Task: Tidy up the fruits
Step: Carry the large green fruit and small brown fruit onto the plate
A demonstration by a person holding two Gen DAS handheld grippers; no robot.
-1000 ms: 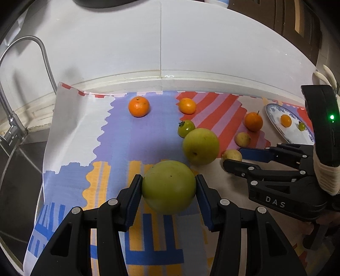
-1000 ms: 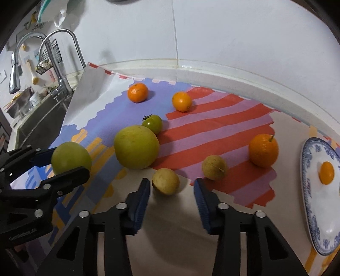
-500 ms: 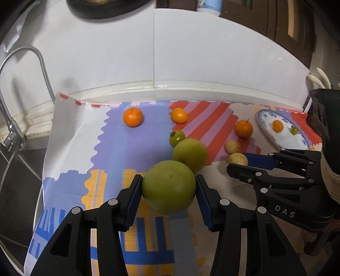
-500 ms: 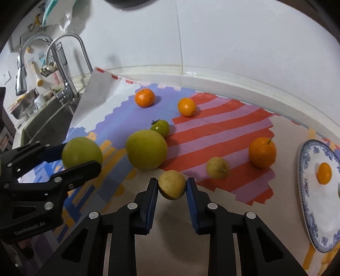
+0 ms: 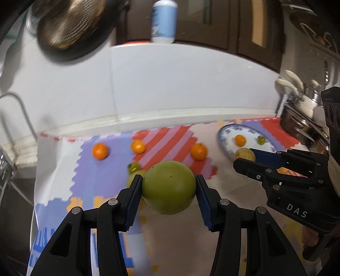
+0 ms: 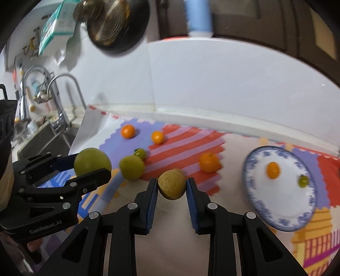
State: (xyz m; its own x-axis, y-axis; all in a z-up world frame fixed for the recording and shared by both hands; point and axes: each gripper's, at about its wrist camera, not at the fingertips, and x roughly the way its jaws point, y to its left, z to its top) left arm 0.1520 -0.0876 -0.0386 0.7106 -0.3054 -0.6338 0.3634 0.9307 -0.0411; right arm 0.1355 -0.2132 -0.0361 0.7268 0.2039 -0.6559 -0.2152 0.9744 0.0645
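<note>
My left gripper (image 5: 169, 191) is shut on a large green fruit (image 5: 169, 186) and holds it above the mat; it also shows in the right wrist view (image 6: 92, 162). My right gripper (image 6: 172, 186) is shut on a small tan fruit (image 6: 171, 184), lifted off the mat, also seen in the left wrist view (image 5: 244, 154). A blue-patterned plate (image 6: 265, 206) at the right holds a small orange (image 6: 273, 169) and a small green fruit (image 6: 302, 180). On the mat lie three oranges (image 6: 209, 162), a large yellow-green fruit (image 6: 131, 167) and a green tomato (image 6: 140, 153).
The colourful mat (image 6: 182, 138) lies on a white counter against a white wall. A sink with faucets (image 6: 61, 89) is at the left. A dark pan (image 6: 114, 25) and a blue-white bottle (image 6: 198, 17) are up high. A dish rack (image 5: 301, 106) stands at the right.
Both grippers have risen with their fruits and swung toward the plate. The right gripper closed on the tan fruit and lifted it off the mat.
</note>
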